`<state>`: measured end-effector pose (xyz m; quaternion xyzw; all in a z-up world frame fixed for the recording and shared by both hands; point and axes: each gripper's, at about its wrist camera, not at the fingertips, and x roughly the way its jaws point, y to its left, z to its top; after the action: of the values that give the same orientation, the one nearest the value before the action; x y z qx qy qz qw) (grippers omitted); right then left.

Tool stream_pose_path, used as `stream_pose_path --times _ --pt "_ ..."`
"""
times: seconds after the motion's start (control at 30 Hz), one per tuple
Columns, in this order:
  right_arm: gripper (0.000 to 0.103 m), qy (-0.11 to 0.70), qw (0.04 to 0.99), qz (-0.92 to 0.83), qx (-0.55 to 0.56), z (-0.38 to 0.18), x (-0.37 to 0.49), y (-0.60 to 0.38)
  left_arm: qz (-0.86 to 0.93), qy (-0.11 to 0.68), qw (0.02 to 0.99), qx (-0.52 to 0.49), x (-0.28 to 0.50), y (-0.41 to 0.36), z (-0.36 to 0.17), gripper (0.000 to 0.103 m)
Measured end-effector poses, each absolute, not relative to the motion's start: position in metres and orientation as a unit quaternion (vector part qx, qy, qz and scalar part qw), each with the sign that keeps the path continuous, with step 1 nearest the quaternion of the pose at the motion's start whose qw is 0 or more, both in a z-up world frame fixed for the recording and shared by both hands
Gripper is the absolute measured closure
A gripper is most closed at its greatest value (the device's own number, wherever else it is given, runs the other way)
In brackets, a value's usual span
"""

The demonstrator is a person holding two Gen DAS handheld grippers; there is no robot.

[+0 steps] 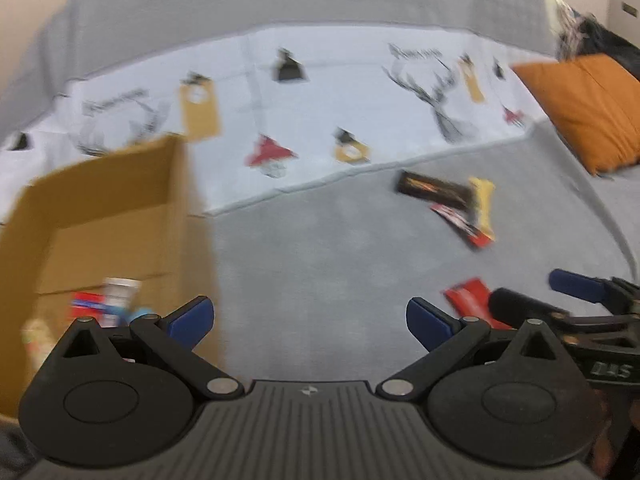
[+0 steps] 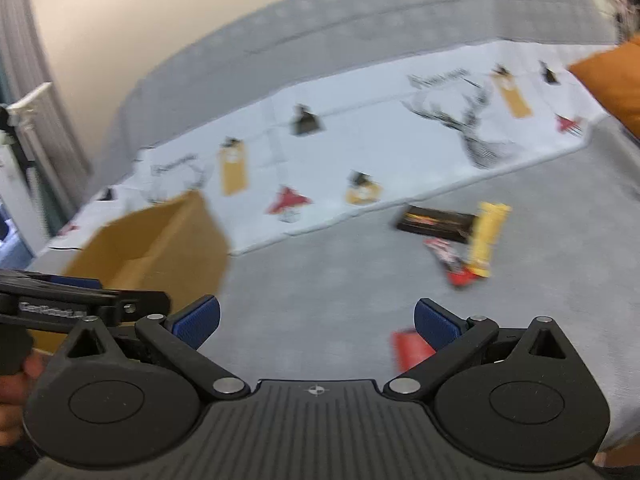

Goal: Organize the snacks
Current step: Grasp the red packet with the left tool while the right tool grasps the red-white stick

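Observation:
An open cardboard box stands on the grey bed at the left, with several snack packets inside; it also shows in the right wrist view. A black bar, a yellow bar and a red-black bar lie together further off; they show in the right wrist view too: black, yellow, red-black. A red packet lies near, also in the right wrist view. My left gripper is open and empty. My right gripper is open and empty.
A white printed cloth covers the back of the bed below a grey headboard. An orange pillow lies at the right. The right gripper shows at the left wrist view's right edge; the left gripper at the right wrist view's left edge.

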<state>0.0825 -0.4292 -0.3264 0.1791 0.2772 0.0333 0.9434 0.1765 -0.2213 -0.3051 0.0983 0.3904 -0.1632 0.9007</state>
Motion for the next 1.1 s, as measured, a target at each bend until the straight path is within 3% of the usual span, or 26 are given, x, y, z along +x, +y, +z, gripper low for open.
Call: stream_pose_path --times 0.17,0.43,0.57,0.67,0.73,0.77,0.8,0.87,0.97,1.03,1.07,1.1 --pt "0.001 0.309 0.93 0.003 0.201 -0.361 0.089 -0.485 -0.219 0.436 0.87 0.066 0.193 -0.27 -0.34 0.0" --pt "0.001 0.288 0.917 -0.084 0.262 -0.388 0.093 -0.545 -0.249 0.501 0.829 0.031 0.226 -0.347 -0.396 0.002" --pt "0.001 0.281 0.92 -0.082 0.259 -0.388 0.097 -0.554 -0.265 0.534 0.802 0.033 0.237 -0.376 -0.424 0.029" --pt "0.001 0.284 0.92 -0.072 0.26 -0.389 0.102 -0.551 -0.281 0.489 0.821 0.083 0.242 -0.383 -0.421 0.069" --pt "0.002 0.292 0.92 -0.063 0.255 -0.391 0.11 -0.547 -0.273 0.497 0.821 0.058 0.26 -0.369 -0.423 0.08" --pt "0.003 0.292 0.92 -0.048 0.258 -0.39 0.116 -0.546 -0.257 0.506 0.823 0.038 0.273 -0.357 -0.426 0.094" --pt "0.005 0.295 0.924 -0.031 0.243 -0.388 0.125 -0.542 -0.237 0.514 0.824 0.026 0.285 -0.346 -0.427 0.101" --pt "0.012 0.3 0.932 -0.01 0.202 -0.383 0.142 -0.534 -0.215 0.524 0.824 -0.006 0.307 -0.322 -0.428 0.101" --pt "0.033 0.304 0.937 0.043 0.166 -0.379 0.17 -0.522 -0.171 0.52 0.837 0.0 0.318 -0.299 -0.423 0.1" --pt "0.052 0.316 0.938 0.067 0.127 -0.379 0.187 -0.511 -0.174 0.524 0.834 0.002 0.312 -0.294 -0.419 0.085" --pt "0.066 0.321 0.937 0.077 0.118 -0.379 0.193 -0.508 -0.198 0.53 0.824 -0.005 0.306 -0.295 -0.419 0.067" --pt "0.071 0.324 0.935 0.085 0.114 -0.379 0.198 -0.508 -0.227 0.536 0.813 -0.012 0.3 -0.298 -0.419 0.052"
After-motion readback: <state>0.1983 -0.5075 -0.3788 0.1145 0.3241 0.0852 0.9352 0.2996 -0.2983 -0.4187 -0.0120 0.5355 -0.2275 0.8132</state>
